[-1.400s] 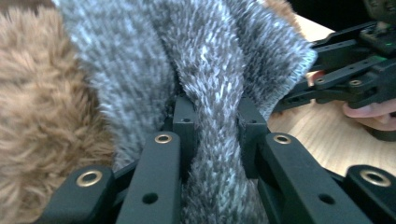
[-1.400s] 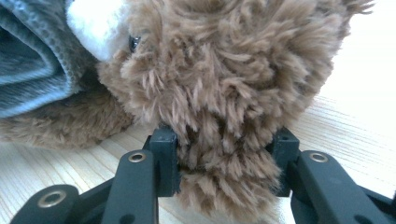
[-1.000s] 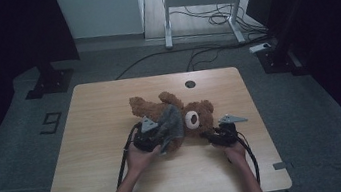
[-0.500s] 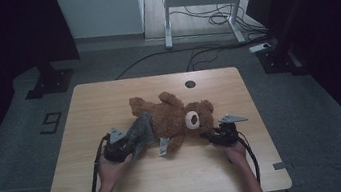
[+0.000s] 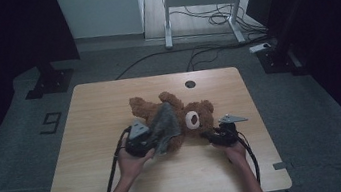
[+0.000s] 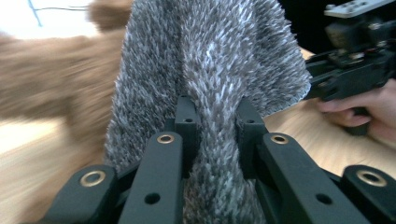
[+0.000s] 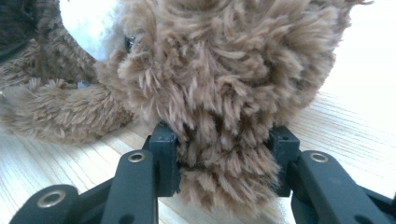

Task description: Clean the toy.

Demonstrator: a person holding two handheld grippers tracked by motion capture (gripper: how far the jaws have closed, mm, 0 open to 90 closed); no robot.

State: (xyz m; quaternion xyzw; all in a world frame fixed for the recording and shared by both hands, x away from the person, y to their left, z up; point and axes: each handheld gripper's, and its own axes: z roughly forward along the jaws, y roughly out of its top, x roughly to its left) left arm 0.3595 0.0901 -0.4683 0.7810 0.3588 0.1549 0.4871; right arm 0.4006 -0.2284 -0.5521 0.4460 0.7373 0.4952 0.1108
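High view: a brown teddy bear (image 5: pixel 181 117) lies on its back near the middle of a light wooden desk (image 5: pixel 100 111), head toward the right. A grey furry cloth (image 5: pixel 165 127) lies draped over its body. A person's forearms come in from the bottom edge. The left hand (image 5: pixel 132 162) holds the left gripper (image 5: pixel 148 138) at the cloth's near edge. The right hand (image 5: pixel 236 151) holds the right gripper (image 5: pixel 207 135) against the near side of the bear's head. A cable trails back from each gripper. A small round hole (image 5: pixel 190 83) sits in the desk near its far edge. Beyond the desk, a white-legged table (image 5: pixel 198 1) stands on the floor over loose cables.

Left gripper view: the two black fingers (image 6: pixel 187 121) stand close together, clamped on a fold of the grey cloth (image 6: pixel 210 70), which rises between them. The bear's brown fur (image 6: pixel 51 88) shows blurred at the left. The other gripper (image 6: pixel 355 65) and its hand are at the upper right.

Right gripper view: the fingers (image 7: pixel 164 154) are closed on a tuft of the bear (image 7: pixel 219 70), at the side of its head. Part of its white muzzle (image 7: pixel 88 23) shows at the upper left. The desk (image 7: pixel 341 135) runs underneath.
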